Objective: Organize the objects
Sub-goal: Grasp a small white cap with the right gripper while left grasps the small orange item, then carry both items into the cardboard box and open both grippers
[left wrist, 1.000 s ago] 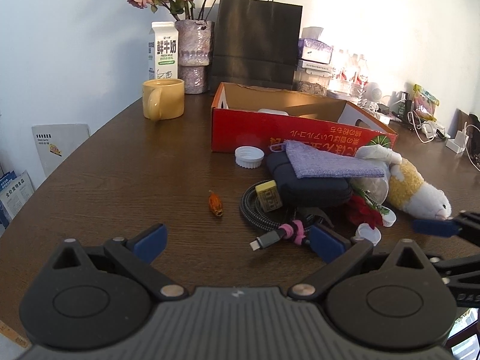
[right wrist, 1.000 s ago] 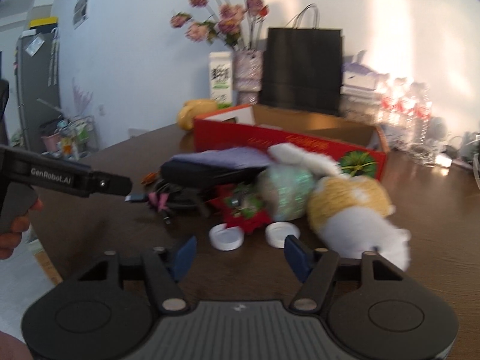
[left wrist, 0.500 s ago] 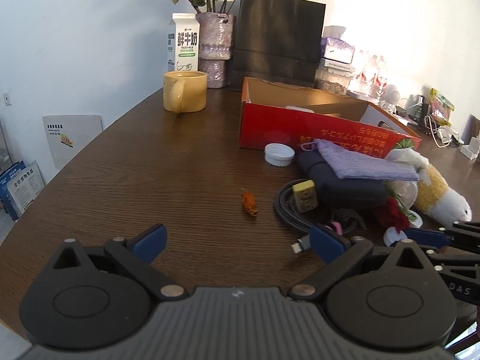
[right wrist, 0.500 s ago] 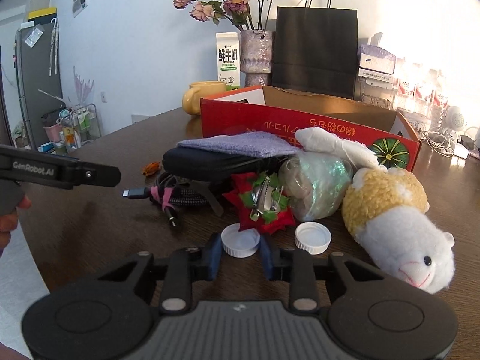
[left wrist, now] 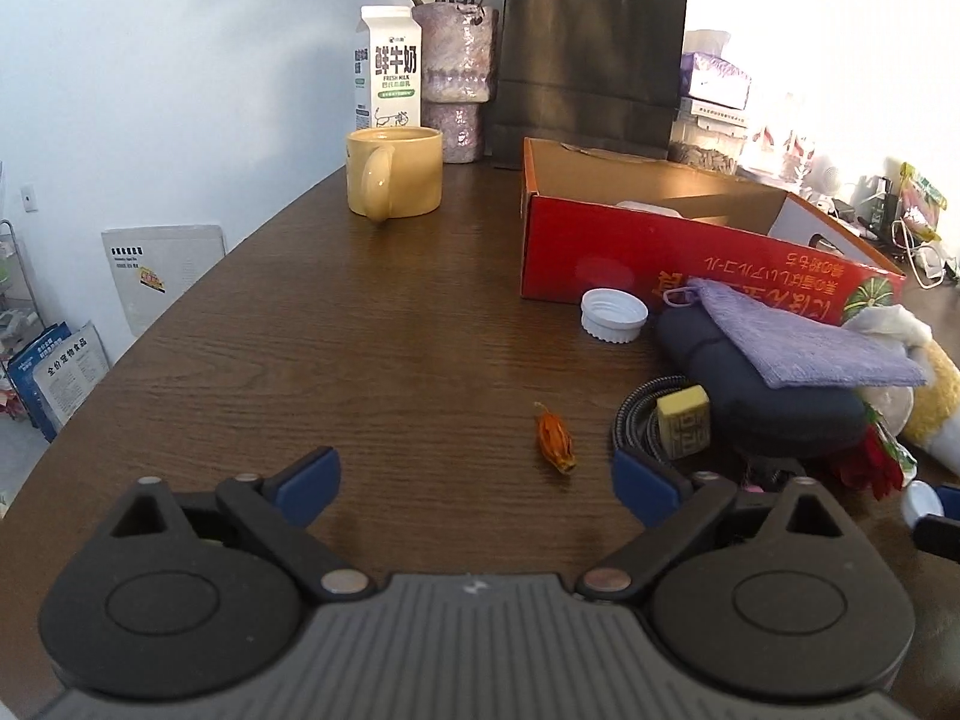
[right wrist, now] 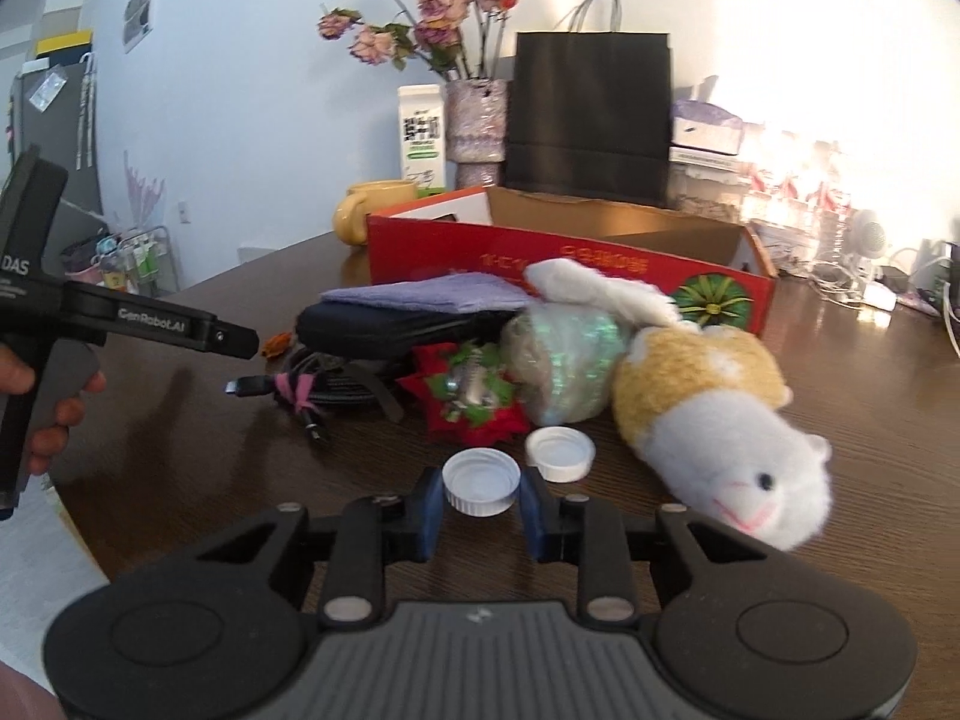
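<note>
My right gripper (right wrist: pixel 481 498) is shut on a white bottle cap (right wrist: pixel 481 481) and holds it just above the table. A second white cap (right wrist: pixel 560 453) lies beside it. Behind are a plush toy (right wrist: pixel 714 414), a red bow (right wrist: pixel 474 399), a dark pouch (right wrist: pixel 390 330) under a purple cloth (right wrist: pixel 432 291), and a coiled cable (right wrist: pixel 312 387). The open red box (right wrist: pixel 540 261) stands behind the pile. My left gripper (left wrist: pixel 477 480) is open and empty over bare table, left of the pile. A larger white cap (left wrist: pixel 614 316) and a small orange bud (left wrist: pixel 555 437) lie ahead of it.
A yellow mug (left wrist: pixel 393 178), milk carton (left wrist: pixel 389 69), flower vase (left wrist: pixel 456 78) and black paper bag (left wrist: pixel 591 54) stand at the back. Boxes and cables crowd the far right (right wrist: pixel 840 240). The table edge curves off at the left (left wrist: pixel 150 330).
My right gripper has closed on the white cap and lifted slightly. My left gripper has moved left and forward, away from the pile.
</note>
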Action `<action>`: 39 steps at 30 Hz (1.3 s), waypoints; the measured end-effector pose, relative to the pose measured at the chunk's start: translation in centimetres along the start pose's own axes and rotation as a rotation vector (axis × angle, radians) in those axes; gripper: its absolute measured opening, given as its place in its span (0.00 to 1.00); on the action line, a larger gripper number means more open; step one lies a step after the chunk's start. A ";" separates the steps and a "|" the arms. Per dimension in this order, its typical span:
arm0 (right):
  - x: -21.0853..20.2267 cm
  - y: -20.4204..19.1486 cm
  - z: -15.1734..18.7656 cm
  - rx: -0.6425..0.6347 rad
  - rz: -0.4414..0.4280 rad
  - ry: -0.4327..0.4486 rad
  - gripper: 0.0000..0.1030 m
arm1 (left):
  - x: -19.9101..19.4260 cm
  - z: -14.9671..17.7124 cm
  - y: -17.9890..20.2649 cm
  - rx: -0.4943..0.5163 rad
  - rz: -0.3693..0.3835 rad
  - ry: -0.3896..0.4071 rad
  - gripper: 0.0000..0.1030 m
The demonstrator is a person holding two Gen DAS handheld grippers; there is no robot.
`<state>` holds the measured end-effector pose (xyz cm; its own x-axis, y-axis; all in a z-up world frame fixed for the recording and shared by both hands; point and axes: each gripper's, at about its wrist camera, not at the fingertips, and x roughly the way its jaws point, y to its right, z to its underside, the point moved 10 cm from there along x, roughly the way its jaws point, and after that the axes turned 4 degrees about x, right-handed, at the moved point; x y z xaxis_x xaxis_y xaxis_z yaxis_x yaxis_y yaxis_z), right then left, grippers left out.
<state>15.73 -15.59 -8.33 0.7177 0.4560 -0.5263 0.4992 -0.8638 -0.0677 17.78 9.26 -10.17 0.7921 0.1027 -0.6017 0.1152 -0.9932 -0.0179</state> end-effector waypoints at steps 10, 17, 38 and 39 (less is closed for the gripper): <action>-0.4 1.1 0.0 0.023 0.022 0.015 0.26 | 1.9 -0.6 1.5 0.039 0.009 -0.015 0.54; -0.4 1.3 0.0 0.029 0.016 0.019 0.25 | 1.7 -0.9 1.9 0.032 0.041 0.003 0.13; -1.6 1.3 -4.3 -0.014 0.021 0.131 0.25 | -1.7 -4.7 4.6 0.044 0.101 0.106 0.13; -1.6 1.3 -4.8 -0.017 0.021 0.140 0.25 | -1.8 -5.1 4.9 0.044 0.107 0.113 0.13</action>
<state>17.55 -16.42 -3.54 0.7880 0.4646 -0.4040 0.4909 -0.8701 -0.0432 19.96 4.47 -5.15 0.8610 -0.0011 -0.5086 0.0016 -1.0000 0.0049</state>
